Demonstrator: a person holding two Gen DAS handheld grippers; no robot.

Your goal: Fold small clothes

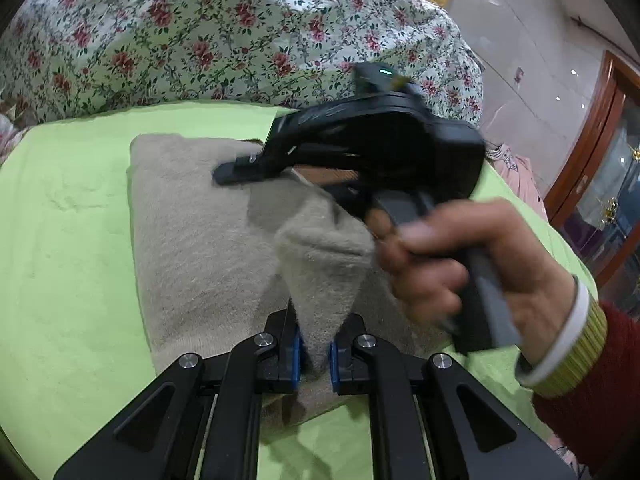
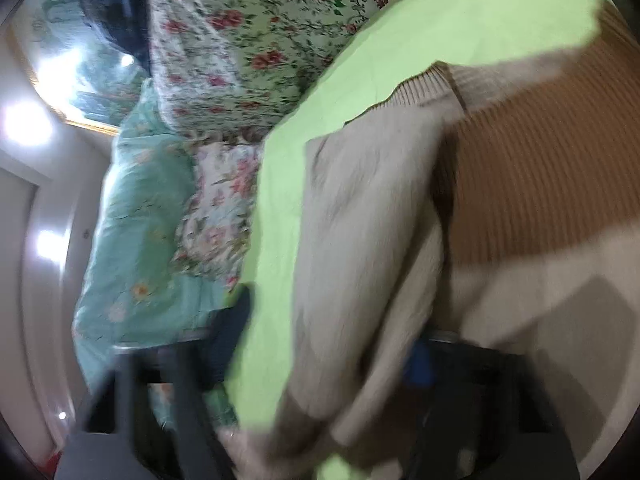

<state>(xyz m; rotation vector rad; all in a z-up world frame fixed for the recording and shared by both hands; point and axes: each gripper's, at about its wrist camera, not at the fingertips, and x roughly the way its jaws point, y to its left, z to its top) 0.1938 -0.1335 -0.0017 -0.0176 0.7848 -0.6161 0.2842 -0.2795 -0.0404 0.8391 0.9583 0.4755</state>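
A beige fuzzy garment (image 1: 200,248) lies partly folded on the light green sheet (image 1: 68,264). My left gripper (image 1: 315,356) is shut on a raised corner of it, the cloth pinched between the blue pads (image 1: 297,356). My right gripper (image 1: 224,176) reaches over the garment's far part, held by a hand in a red sleeve. In the blurred right wrist view the beige garment (image 2: 360,240) with a brown ribbed part (image 2: 540,180) drapes over my right gripper (image 2: 320,360); the fingers look spread wide, with cloth hiding the gap.
A floral quilt (image 1: 208,36) is heaped behind the green sheet. A teal flowered blanket (image 2: 136,248) lies beside the bed in the right wrist view. A wooden cabinet (image 1: 600,168) and a pale wall stand to the right.
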